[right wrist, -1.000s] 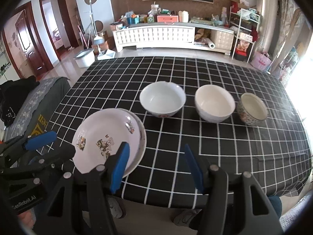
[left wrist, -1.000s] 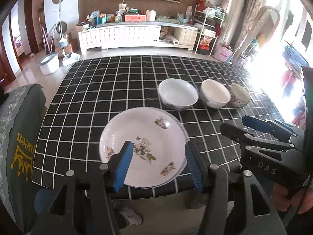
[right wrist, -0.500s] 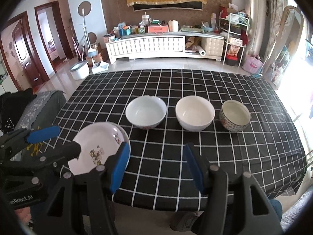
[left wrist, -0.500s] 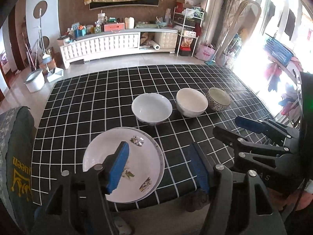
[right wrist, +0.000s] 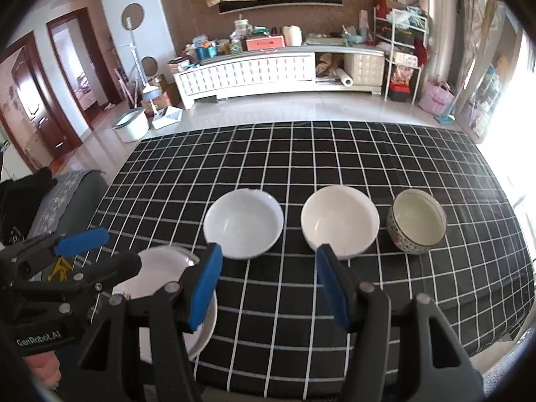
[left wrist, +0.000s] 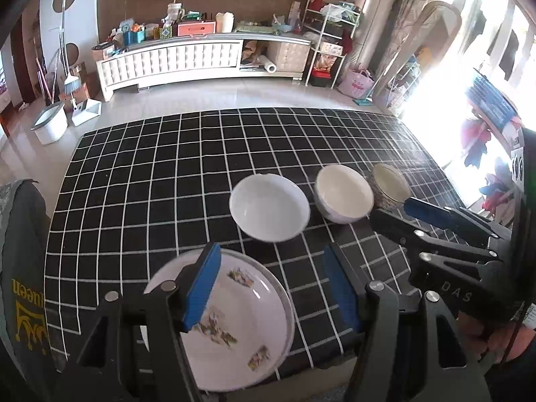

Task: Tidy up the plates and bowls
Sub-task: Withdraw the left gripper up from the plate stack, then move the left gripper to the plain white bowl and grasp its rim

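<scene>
Two stacked white plates with flower prints (left wrist: 241, 328) lie at the near left edge of the black checked table (left wrist: 167, 174); they also show in the right wrist view (right wrist: 164, 274). Three bowls stand in a row: a white bowl (left wrist: 269, 206) (right wrist: 243, 222), a cream bowl (left wrist: 344, 192) (right wrist: 339, 221) and a small patterned bowl (left wrist: 390, 186) (right wrist: 416, 221). My left gripper (left wrist: 271, 291) is open and empty above the plates. My right gripper (right wrist: 268, 283) is open and empty, hovering near the front edge, before the white and cream bowls.
A grey chair back with yellow lettering (left wrist: 20, 288) stands left of the table. Beyond the table lie a tiled floor, a long white cabinet (left wrist: 187, 60) and a white bucket (left wrist: 50, 124). Bright windows are on the right.
Both grippers have pulled back and up from the table. The plates and bowls now sit lower and smaller in view. Nothing was taken hold of.
</scene>
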`<state>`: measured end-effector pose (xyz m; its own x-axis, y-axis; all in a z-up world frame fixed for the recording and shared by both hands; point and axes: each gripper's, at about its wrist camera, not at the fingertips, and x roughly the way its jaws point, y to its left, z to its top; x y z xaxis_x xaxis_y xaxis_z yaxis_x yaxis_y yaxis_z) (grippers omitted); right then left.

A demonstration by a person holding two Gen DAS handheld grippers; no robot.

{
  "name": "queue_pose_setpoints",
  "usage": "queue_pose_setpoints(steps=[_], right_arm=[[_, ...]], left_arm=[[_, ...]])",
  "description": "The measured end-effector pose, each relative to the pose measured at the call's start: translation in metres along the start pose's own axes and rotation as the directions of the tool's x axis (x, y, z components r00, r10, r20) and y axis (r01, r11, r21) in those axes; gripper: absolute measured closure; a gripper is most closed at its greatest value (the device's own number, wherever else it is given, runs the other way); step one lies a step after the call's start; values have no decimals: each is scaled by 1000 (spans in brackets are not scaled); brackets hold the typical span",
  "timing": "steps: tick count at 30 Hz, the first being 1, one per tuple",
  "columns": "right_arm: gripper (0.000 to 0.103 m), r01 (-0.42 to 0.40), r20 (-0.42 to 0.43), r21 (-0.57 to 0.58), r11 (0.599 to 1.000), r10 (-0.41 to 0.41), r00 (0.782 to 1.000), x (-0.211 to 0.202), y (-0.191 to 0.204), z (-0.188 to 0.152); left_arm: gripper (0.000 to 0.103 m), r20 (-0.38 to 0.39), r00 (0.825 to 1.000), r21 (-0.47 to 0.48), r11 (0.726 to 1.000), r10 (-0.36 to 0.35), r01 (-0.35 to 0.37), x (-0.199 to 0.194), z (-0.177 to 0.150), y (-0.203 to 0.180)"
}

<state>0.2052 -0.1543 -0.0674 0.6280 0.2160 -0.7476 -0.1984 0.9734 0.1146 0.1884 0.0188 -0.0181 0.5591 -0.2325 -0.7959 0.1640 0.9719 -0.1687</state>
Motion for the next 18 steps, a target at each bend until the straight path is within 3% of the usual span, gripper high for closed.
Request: queue_pose_setpoints(steps=[11, 18], right_arm=[[40, -13, -86, -53, 998, 8, 996, 68, -5, 19], [55, -72, -113, -76, 995, 63, 992, 101, -11, 21]], left_arm=[[41, -96, 995, -80, 997, -22, 15, 73, 27, 37], [51, -166, 985, -107, 994, -37, 19, 119, 31, 47]])
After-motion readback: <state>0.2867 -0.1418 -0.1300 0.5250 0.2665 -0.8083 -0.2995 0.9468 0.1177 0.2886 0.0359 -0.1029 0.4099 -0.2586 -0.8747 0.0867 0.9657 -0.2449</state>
